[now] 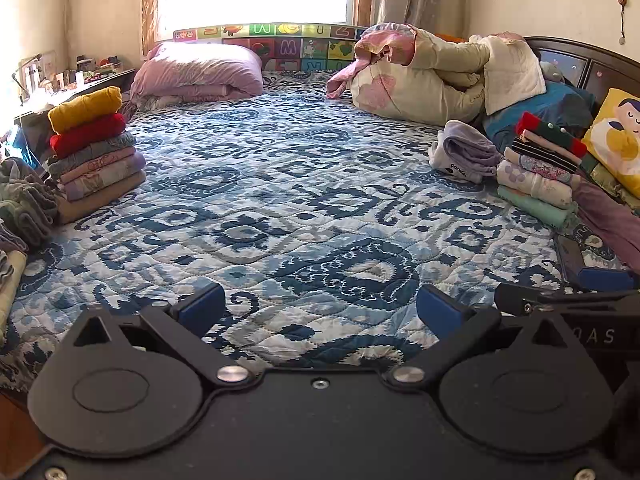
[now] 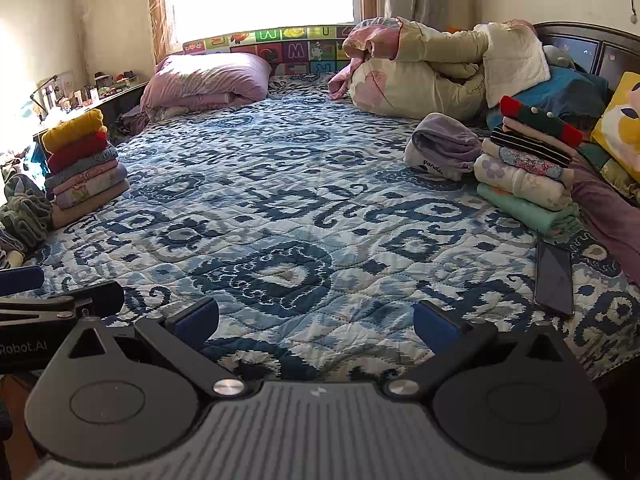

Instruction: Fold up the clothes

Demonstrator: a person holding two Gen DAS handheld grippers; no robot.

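A blue-and-white patterned quilt [image 1: 304, 200] [image 2: 288, 208] covers the bed. On its left edge stands a stack of folded clothes [image 1: 94, 148] [image 2: 82, 164] topped by a yellow and a red piece. A second folded stack [image 1: 542, 168] [image 2: 528, 168] sits at the right, with a loosely rolled lilac garment [image 1: 466, 152] [image 2: 442, 146] beside it. Crumpled grey-green clothes [image 1: 24, 204] [image 2: 24, 212] lie at the far left. My left gripper [image 1: 320, 312] hovers open over the near quilt, nothing between its fingers. My right gripper [image 2: 316, 320] is open likewise, just to its right.
A dark phone [image 2: 554, 280] [image 1: 570, 258] lies on the quilt near the right stack. Bundled bedding [image 1: 440, 76] and a pink pillow [image 1: 196, 72] fill the far end, a yellow cushion [image 1: 616, 140] the right edge. A cluttered desk [image 1: 60, 84] stands left of the bed.
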